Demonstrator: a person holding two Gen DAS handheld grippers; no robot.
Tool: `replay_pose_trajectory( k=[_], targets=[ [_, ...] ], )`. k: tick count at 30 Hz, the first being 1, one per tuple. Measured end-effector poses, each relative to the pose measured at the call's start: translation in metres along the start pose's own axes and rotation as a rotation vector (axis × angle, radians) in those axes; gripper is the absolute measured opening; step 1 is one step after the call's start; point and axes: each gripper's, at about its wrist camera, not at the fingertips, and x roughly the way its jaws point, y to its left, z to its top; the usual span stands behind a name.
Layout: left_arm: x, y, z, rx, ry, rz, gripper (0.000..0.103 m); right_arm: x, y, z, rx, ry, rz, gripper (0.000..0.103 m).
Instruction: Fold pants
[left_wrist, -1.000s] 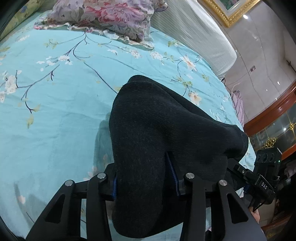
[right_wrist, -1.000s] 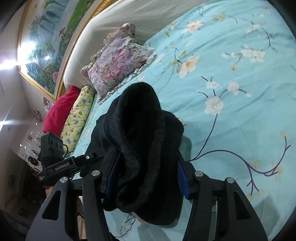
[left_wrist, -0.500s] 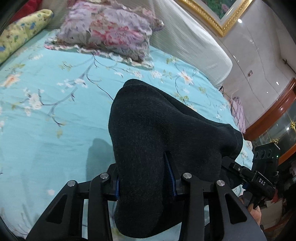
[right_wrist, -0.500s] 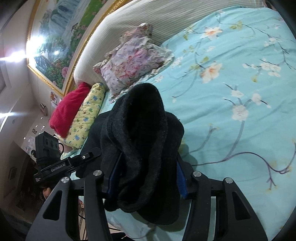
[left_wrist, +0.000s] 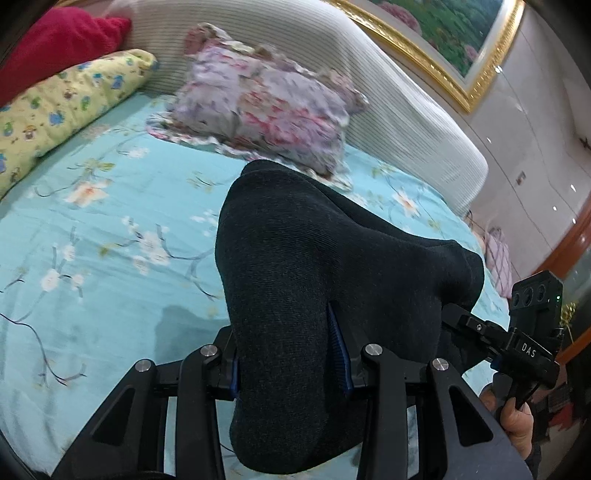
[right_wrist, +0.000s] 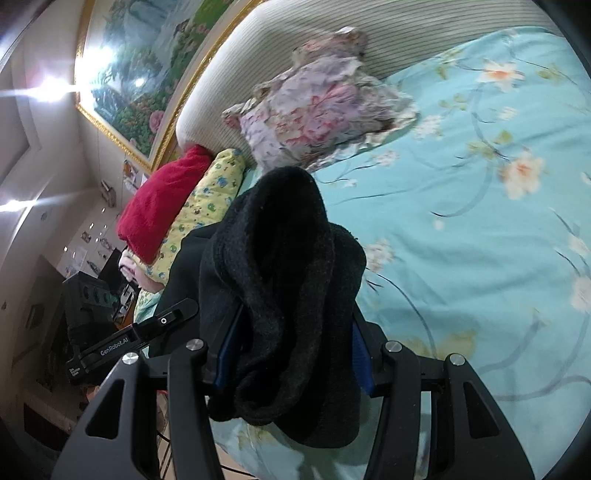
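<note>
Left wrist view: the left fingers (left_wrist: 291, 350) are pinching a thick bunch of the dark pants (left_wrist: 314, 266), which are hanging above the bed (left_wrist: 92, 258) and stretching sideways to the right fingers (right_wrist: 291, 347), also pinching a wad (probably the same edge). Both hands are equally near; the open sheet is lying ahead, toward the pillow (left_wrist: 266, 107).

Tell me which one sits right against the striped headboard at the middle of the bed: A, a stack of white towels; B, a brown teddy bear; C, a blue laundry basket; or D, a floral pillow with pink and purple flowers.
D: the floral pillow leans on the striped headboard, beyond the dark pants that both grippers hold.
</note>
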Motion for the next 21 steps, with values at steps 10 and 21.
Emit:
replay_pose_trajectory(
  k=[10, 21],
  targets=[
    [0.011, 0.033, 0.027, -0.041, -0.020, 0.065, 0.038, 0.054, 0.017, 0.026, -0.038, 0.049, 0.014, 0.053],
    [0.044, 0.057, 0.046, -0.080, 0.003, 0.114, 0.038, 0.103, 0.007, 0.049, -0.035, 0.103, 0.006, 0.053]
  ],
)
